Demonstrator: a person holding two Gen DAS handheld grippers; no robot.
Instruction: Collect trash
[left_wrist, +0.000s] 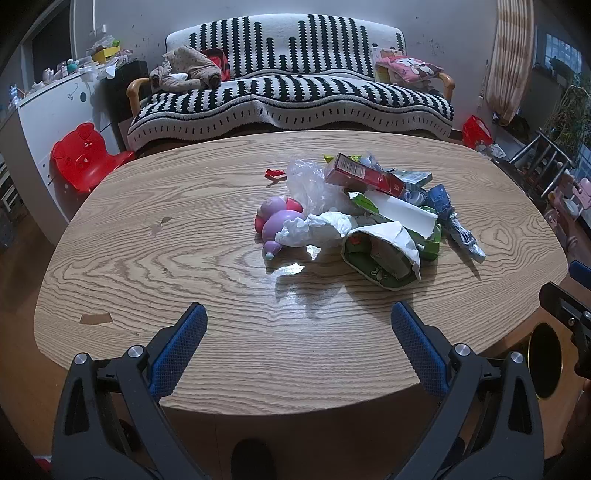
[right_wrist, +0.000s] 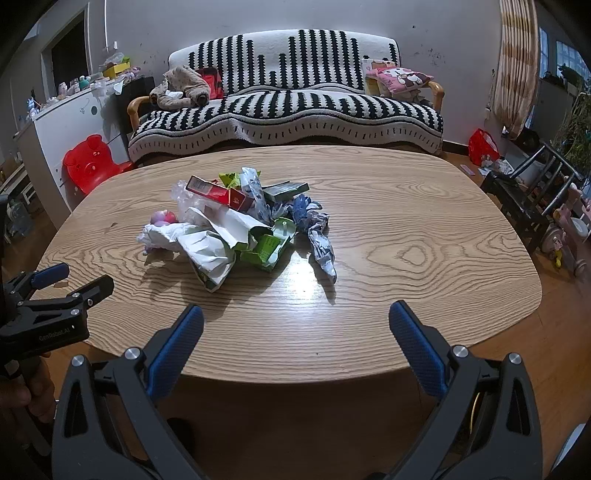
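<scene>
A pile of trash lies on the oval wooden table: a red carton, clear plastic bag, white crumpled paper, torn green-and-white packaging, a blue-white wrapper and a purple-pink toy. A small red scrap lies apart behind it. The pile also shows in the right wrist view. My left gripper is open and empty over the near table edge. My right gripper is open and empty, to the right of the pile.
A black-and-white striped sofa stands behind the table. A red child's chair and white cabinet are at left. A black chair is at right. A round dark opening with a gold rim sits below the table's right edge.
</scene>
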